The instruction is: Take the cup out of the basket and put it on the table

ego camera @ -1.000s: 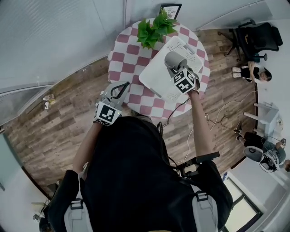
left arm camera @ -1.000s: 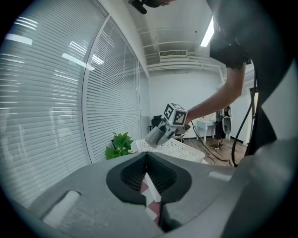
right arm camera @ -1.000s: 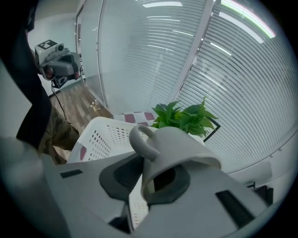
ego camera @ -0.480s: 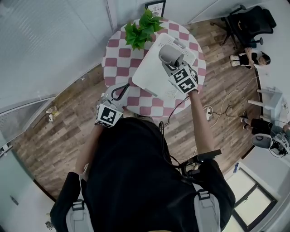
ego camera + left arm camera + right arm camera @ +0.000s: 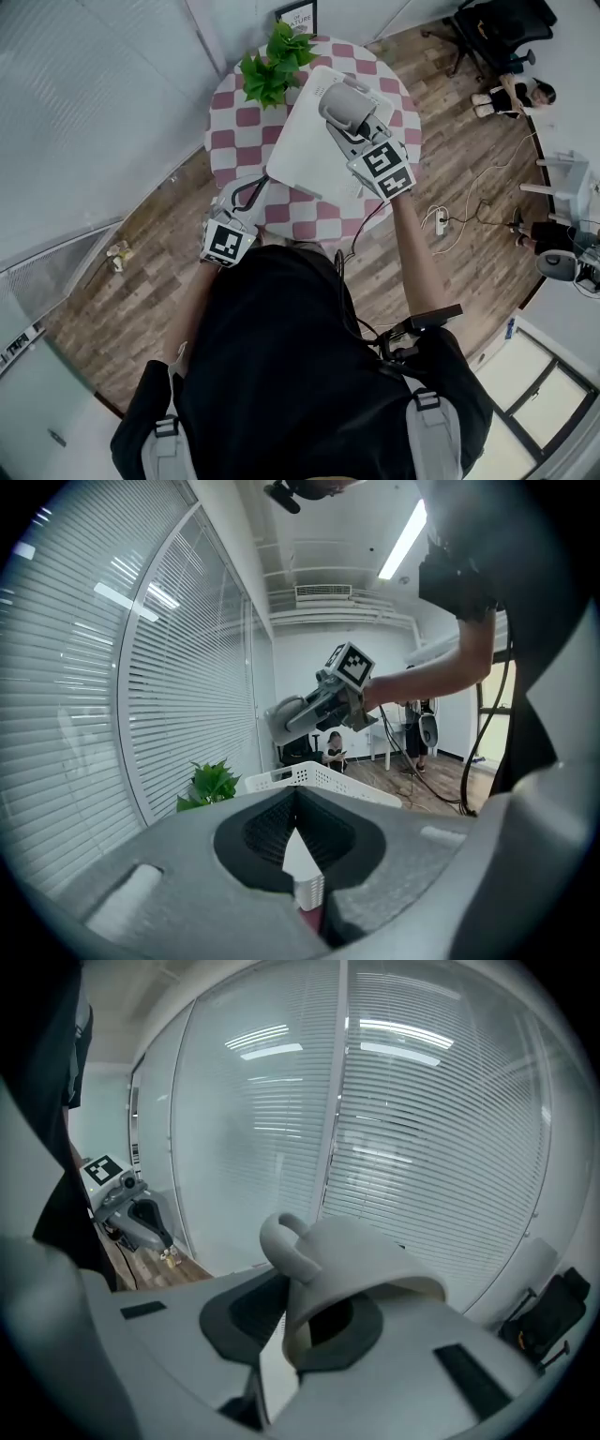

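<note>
A grey cup (image 5: pixel 339 98) with a loop handle hangs in the air over the white basket (image 5: pixel 302 155), which stands on the round checkered table (image 5: pixel 246 117). My right gripper (image 5: pixel 352 127) is shut on the cup's wall, and in the right gripper view the cup (image 5: pixel 361 1255) lies tilted between the jaws with its handle up. The left gripper view shows that gripper (image 5: pixel 328 700) and the cup (image 5: pixel 281 719) well above the basket (image 5: pixel 309 778). Off the table's near edge my left gripper (image 5: pixel 246 190) is shut and empty, with its tips touching.
A green potted plant (image 5: pixel 270 66) stands at the back of the table beside a small framed sign (image 5: pixel 298 14). Glass walls with blinds run along the left. Wooden floor surrounds the table, with cables (image 5: pixel 450 220) at the right. A seated person (image 5: pixel 511 94) and an office chair are at the far right.
The right gripper has carried the cup a little higher over the basket, keeping its grip. The left gripper has stayed by the table's near edge.
</note>
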`<state>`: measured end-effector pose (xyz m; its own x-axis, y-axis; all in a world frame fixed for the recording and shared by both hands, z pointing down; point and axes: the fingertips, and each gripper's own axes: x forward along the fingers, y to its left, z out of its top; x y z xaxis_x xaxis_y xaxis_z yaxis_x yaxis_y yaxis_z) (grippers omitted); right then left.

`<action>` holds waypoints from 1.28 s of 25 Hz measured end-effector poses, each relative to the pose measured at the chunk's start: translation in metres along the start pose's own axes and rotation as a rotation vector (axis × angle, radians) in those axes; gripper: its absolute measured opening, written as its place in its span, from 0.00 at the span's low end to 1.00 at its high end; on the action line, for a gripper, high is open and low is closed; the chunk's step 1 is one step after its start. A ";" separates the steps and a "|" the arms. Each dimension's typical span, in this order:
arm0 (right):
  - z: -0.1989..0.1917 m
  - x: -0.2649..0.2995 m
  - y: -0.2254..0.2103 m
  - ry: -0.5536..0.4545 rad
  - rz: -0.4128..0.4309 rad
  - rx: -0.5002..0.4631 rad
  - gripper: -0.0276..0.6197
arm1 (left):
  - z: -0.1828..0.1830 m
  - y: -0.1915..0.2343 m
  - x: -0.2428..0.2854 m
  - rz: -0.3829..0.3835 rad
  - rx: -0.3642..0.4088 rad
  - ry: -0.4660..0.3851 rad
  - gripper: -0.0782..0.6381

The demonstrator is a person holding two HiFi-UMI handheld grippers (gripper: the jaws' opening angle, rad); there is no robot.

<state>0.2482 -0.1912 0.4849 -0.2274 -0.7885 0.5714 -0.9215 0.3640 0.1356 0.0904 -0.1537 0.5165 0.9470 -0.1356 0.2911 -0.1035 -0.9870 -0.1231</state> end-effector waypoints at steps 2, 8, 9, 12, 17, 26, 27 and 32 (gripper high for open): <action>0.008 -0.007 0.000 -0.038 -0.010 0.019 0.11 | 0.001 0.000 0.002 -0.005 0.003 -0.003 0.12; 0.028 -0.029 0.001 -0.157 -0.027 0.085 0.11 | 0.009 -0.001 0.008 -0.022 0.009 -0.020 0.12; 0.030 -0.031 0.002 -0.172 -0.028 0.094 0.11 | 0.011 0.000 0.010 -0.025 0.010 -0.023 0.12; 0.035 -0.040 0.006 -0.216 -0.029 0.110 0.11 | 0.017 0.001 0.013 -0.031 0.013 -0.037 0.12; 0.040 -0.052 0.011 -0.266 -0.051 0.137 0.11 | 0.030 0.003 0.017 -0.046 0.023 -0.064 0.12; 0.034 -0.069 0.020 -0.315 -0.115 0.166 0.11 | 0.049 0.001 0.026 -0.103 0.018 -0.123 0.12; 0.032 -0.070 0.021 -0.321 -0.123 0.172 0.11 | 0.051 0.001 0.027 -0.109 0.015 -0.127 0.12; 0.024 -0.075 0.026 -0.333 -0.153 0.190 0.11 | 0.057 -0.002 0.033 -0.134 0.015 -0.143 0.12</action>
<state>0.2332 -0.1347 0.4263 -0.1437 -0.9552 0.2588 -0.9873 0.1565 0.0292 0.1387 -0.1516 0.4718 0.9857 0.0112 0.1683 0.0295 -0.9939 -0.1065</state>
